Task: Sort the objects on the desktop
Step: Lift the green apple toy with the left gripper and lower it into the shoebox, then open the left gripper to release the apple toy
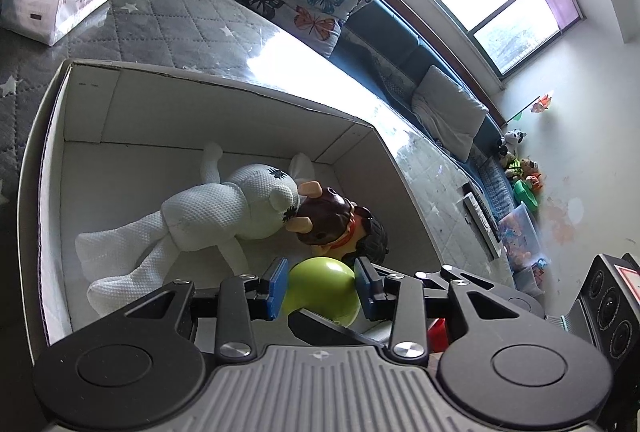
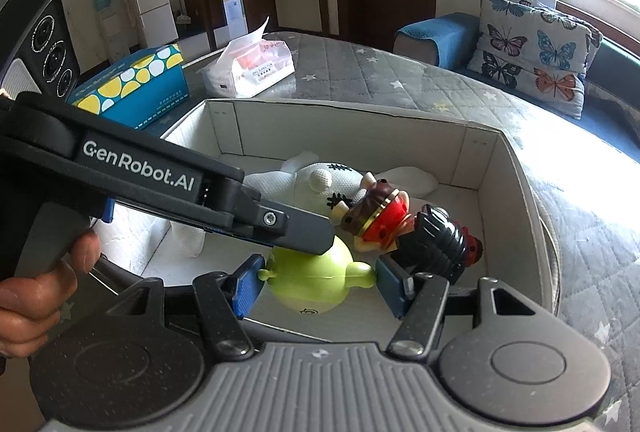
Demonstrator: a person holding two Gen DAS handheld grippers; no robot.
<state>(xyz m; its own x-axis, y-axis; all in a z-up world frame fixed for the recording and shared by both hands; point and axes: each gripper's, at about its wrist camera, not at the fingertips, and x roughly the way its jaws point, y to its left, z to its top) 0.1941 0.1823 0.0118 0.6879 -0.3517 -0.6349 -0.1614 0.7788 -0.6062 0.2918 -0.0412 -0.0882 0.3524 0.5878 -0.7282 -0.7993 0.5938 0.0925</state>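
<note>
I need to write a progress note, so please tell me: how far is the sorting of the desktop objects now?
Done: the white plush toy and the brown horned figure already lie in the white box.
In hand: both the left gripper and the right gripper are closed on the green toy inside the box, not yet released.
Left: on the table, the tissue pack and the blue dotted box remain, if they count.

Grey quilted table cover with white stars, under a glossy clear sheet. Resting directly on it: open white cardboard box; beyond the box, soft tissue pack; beside that, blue tissue box with yellow and white spots. Remote control near far edge.
</note>
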